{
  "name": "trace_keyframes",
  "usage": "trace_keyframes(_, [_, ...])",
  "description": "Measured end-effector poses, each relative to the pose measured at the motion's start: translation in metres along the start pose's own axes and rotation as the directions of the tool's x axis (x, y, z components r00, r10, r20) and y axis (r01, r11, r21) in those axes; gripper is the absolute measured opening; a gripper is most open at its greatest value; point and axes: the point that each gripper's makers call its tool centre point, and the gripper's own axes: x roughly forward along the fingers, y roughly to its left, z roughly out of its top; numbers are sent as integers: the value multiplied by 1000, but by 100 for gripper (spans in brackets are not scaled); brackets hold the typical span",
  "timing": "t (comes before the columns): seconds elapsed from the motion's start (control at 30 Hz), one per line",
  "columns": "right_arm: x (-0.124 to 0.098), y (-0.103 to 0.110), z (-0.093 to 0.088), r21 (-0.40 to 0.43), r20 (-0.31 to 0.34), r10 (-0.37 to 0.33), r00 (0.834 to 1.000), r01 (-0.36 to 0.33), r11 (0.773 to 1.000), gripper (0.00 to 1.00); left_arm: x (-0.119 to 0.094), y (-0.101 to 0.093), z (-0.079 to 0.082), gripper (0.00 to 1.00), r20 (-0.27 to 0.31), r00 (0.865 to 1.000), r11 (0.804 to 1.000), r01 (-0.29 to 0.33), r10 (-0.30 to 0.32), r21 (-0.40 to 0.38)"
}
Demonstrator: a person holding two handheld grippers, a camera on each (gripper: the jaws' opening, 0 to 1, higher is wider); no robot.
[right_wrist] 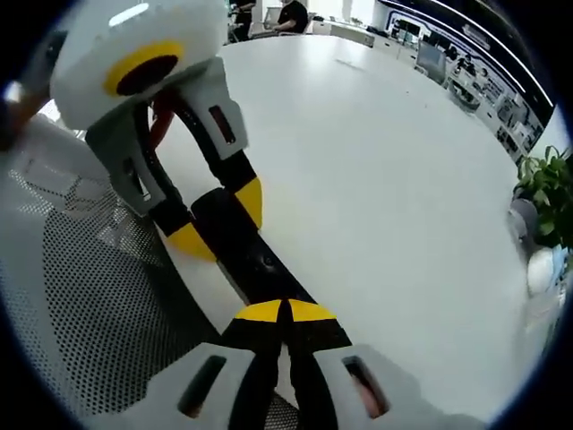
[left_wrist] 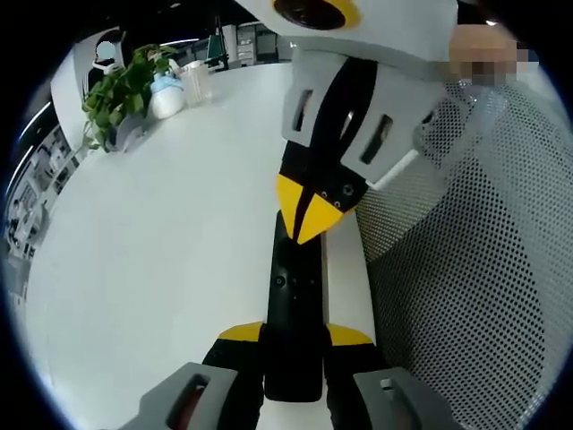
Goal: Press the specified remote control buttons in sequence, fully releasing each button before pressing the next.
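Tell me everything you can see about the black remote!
The remote is long, slim and black, with small round buttons on its top face. It looks like smooth plastic. It lies along the white table's edge, beside a perforated mesh surface. The left gripper clamps one end between yellow-tipped jaws, while the right gripper's closed yellow tips touch its top.

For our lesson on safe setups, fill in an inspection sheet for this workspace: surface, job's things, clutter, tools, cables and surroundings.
Surface: white table, mostly bare.
Job's things: black remote control at the table edge, clamped at one end by the left tool.
Clutter: potted plant and a clear cup at the far side.
Tools: left tool shut on the remote; right tool shut, its tips pressing down on the remote's face.
Cables: nothing seen.
Surroundings: perforated mesh chair back beside the table; office desks and a person in the background.
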Motion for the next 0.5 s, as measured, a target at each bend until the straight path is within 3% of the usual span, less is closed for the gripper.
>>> trace_keyframes(0.27, [0, 0, 0, 2, -22, -10, 1000, 10, 1000, 0, 0, 0, 0, 25, 5, 1000, 1000, -2, 2, -4])
trace_keyframes(0.5, [-1, -1, 0, 73, -25, 10, 1000, -8, 997, 0, 0, 0, 0, 25, 5, 1000, 1000, -3, 3, -4])
